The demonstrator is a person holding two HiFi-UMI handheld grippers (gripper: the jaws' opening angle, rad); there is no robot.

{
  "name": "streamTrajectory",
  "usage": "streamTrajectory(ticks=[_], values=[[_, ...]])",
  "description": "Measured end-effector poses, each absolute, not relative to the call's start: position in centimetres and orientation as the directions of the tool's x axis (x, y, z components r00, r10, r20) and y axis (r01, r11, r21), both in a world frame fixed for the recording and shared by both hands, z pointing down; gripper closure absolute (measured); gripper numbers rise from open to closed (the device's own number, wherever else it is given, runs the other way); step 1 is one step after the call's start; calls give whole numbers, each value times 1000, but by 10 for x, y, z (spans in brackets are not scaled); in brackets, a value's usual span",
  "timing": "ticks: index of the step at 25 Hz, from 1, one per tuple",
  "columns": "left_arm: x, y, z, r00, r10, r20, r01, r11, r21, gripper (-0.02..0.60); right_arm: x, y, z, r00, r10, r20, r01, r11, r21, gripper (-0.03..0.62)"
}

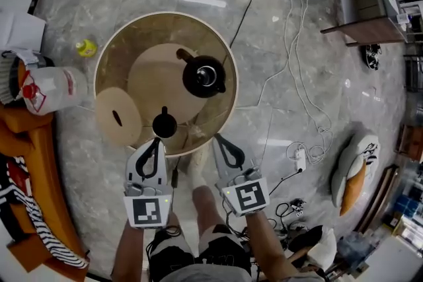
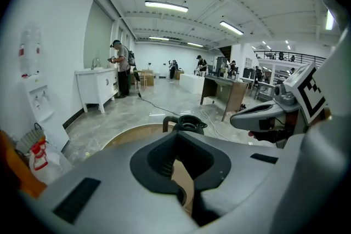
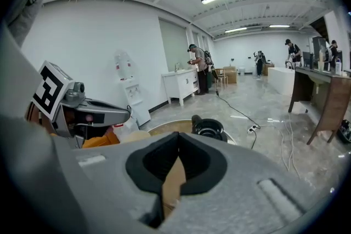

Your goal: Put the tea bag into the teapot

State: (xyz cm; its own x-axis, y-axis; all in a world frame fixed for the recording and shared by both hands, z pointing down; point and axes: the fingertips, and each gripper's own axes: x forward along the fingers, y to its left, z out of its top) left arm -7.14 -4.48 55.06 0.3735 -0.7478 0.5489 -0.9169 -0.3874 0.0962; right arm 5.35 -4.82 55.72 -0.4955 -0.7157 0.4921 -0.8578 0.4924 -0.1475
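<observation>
1. Black teapot [image 1: 204, 76] stands open on the round bench [image 1: 119, 43] in the head view. Its black lid [image 1: 164, 123] lies apart from it, nearer the person. The left tongs [image 1: 156, 140] and right tongs [image 1: 217, 137] hover at the bench's near rim, both pinched together and empty. The tea bag I cannot make out.
2. Left gripper view: the tongs' [image 2: 176, 133] tips meet with nothing between them, and the teapot [image 2: 186, 122] sits just beyond.
3. Right gripper view: the tongs' [image 3: 177, 134] tips are likewise closed and empty, with the teapot [image 3: 208, 129] ahead, slightly right.
</observation>
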Motion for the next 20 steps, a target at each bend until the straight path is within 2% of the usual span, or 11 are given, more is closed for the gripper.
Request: streamTrajectory(ticks=[20], values=[[-78, -10, 718, 378, -664, 645, -919, -352, 177, 565, 44, -18, 735, -491, -617, 615, -852, 488, -190, 594]])
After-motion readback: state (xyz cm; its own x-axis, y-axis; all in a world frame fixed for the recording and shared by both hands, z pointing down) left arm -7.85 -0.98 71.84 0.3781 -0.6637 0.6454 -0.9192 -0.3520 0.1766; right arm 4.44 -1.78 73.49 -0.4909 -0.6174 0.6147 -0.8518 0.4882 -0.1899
